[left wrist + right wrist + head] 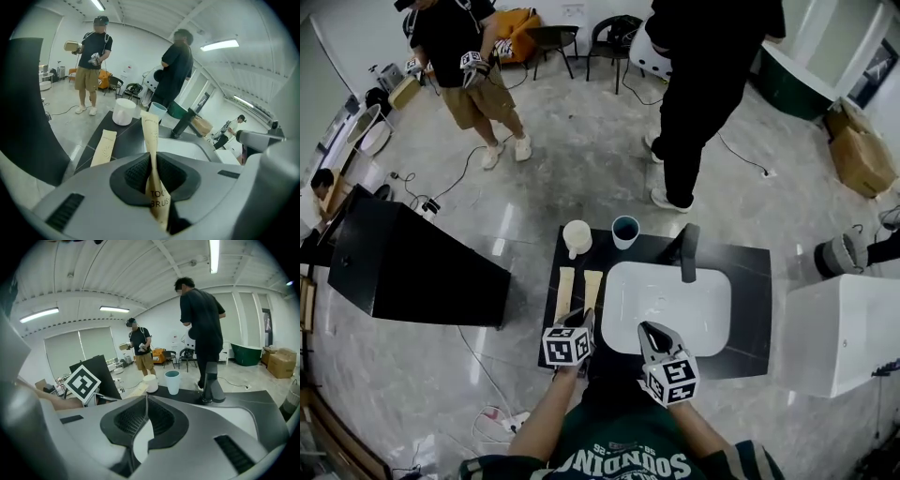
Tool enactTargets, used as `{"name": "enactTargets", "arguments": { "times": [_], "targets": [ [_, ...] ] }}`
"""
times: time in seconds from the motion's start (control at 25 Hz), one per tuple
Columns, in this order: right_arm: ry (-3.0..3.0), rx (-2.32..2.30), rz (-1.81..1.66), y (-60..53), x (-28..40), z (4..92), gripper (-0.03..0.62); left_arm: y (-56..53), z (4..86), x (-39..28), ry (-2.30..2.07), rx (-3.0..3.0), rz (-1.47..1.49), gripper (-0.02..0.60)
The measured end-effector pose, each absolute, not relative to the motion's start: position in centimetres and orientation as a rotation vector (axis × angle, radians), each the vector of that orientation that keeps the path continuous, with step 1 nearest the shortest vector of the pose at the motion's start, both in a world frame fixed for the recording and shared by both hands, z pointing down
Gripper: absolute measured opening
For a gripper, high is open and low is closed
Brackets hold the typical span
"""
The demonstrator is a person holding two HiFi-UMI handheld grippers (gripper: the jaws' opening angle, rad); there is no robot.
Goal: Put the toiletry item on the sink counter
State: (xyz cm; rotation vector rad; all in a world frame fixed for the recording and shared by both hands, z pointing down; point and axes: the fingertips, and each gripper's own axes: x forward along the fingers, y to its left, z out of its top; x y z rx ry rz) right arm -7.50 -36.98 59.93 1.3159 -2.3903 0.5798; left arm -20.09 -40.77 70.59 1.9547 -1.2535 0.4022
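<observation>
gripping a tan paper toothbrush packet (150,136), the left gripper (154,174) is pressing both jaws flat against it, one pad on each side. the printed end of the packet is sitting behind the pads, toward the camera, and the long remainder is sticking out past the jaw tips, pointing away from the person toward the back of the black sink counter (752,281). in the head view the left gripper (578,320) is hanging over the counter's near left edge, and the held packet (592,287) is running just beside the white basin (667,298); whether its far end is touching the counter cannot be told.

a second packet (104,147) is lying flat on the counter to the left of the held one, apart from the jaws. a white cup (124,111) and a blue cup (157,111) are standing at the counter's far edge, with the dark faucet (182,123) to their right.

the right gripper (146,409) is keeping its jaws together with nothing between them, and in the head view the right gripper (649,330) is hovering over the near rim of the basin.
</observation>
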Motion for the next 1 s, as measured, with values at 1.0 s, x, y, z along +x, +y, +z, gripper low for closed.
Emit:
{"name": "enactTargets", "arguments": {
  "times": [1.0],
  "targets": [
    [-2.298,1.313,0.663,-38.5,-3.9,63.0,0.044,-43.2,80.8,-19.6,-1.237,1.842,0.616,0.086]
  ]
}}
